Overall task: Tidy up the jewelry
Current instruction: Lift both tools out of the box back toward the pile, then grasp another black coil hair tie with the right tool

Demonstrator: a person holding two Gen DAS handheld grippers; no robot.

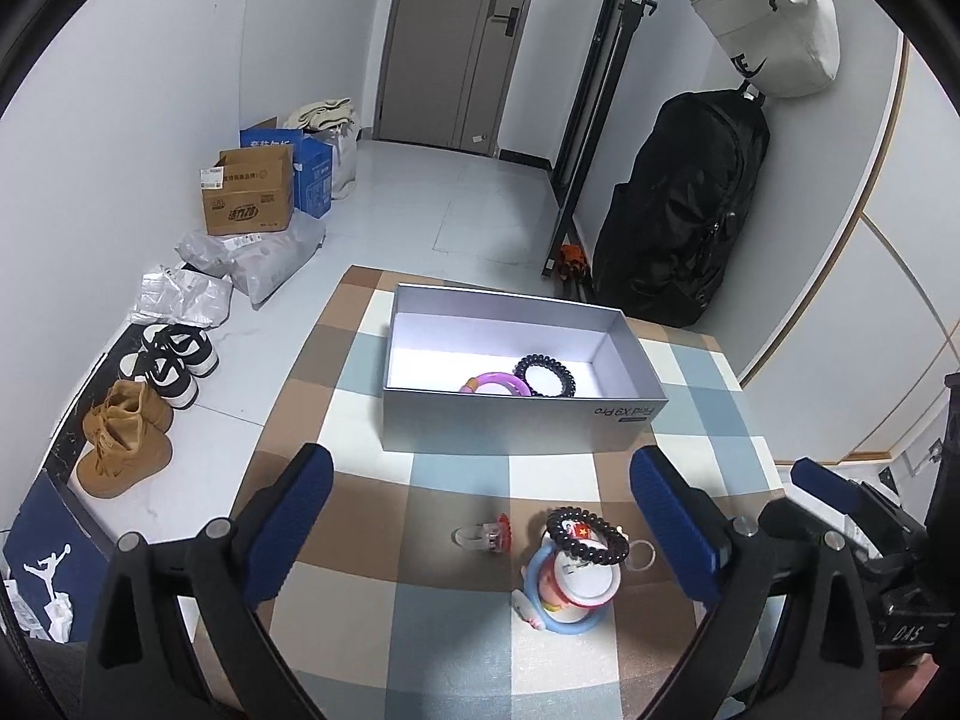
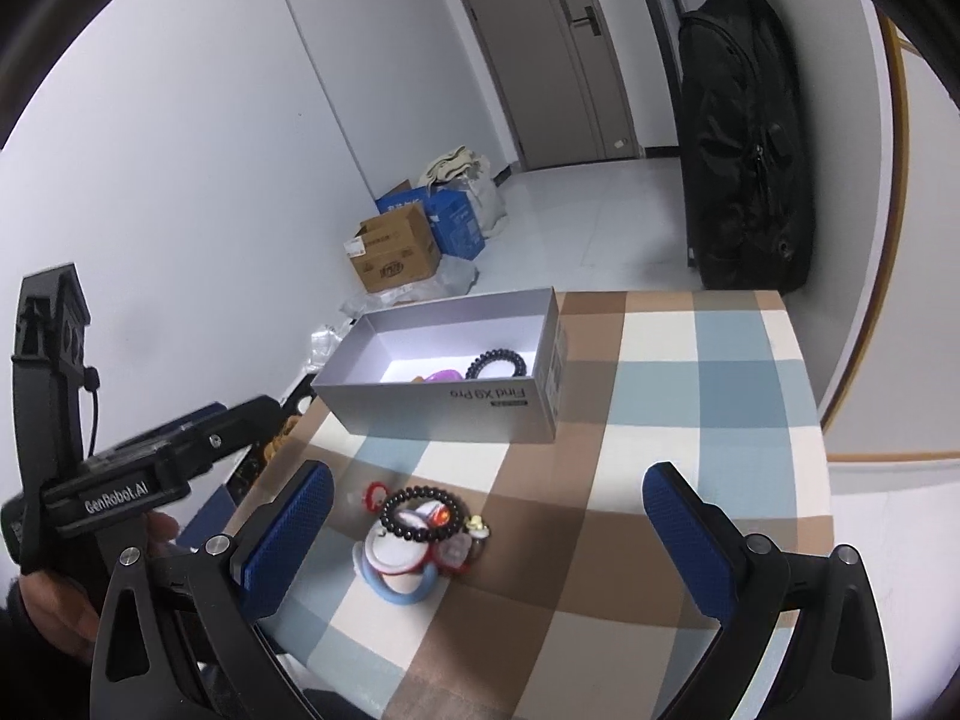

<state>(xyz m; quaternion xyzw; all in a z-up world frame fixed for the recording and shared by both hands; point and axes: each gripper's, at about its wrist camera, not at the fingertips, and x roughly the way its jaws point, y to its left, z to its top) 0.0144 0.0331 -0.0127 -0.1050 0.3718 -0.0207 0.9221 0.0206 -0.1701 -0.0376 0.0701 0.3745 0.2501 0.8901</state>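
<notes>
A grey open box (image 1: 522,426) (image 2: 444,405) stands on the checked tablecloth and holds a black coil hair tie (image 1: 545,375) (image 2: 497,363) and a purple bangle (image 1: 495,385) (image 2: 441,376). In front of it lies a pile: a black bead bracelet (image 1: 588,534) (image 2: 422,514) on a pale blue ring toy (image 1: 567,591) (image 2: 396,573), a clear ring with a red top (image 1: 483,536) and a small clear ring (image 1: 641,555). My left gripper (image 1: 480,516) is open above the pile. My right gripper (image 2: 489,528) is open, also over the pile.
The checked table (image 1: 372,618) ends at its left edge above the floor, where shoes (image 1: 129,438), plastic bags and cardboard boxes (image 1: 249,195) lie. A black backpack (image 1: 684,210) hangs at the far right beside a door. The right gripper's body shows at the left view's right edge (image 1: 852,516).
</notes>
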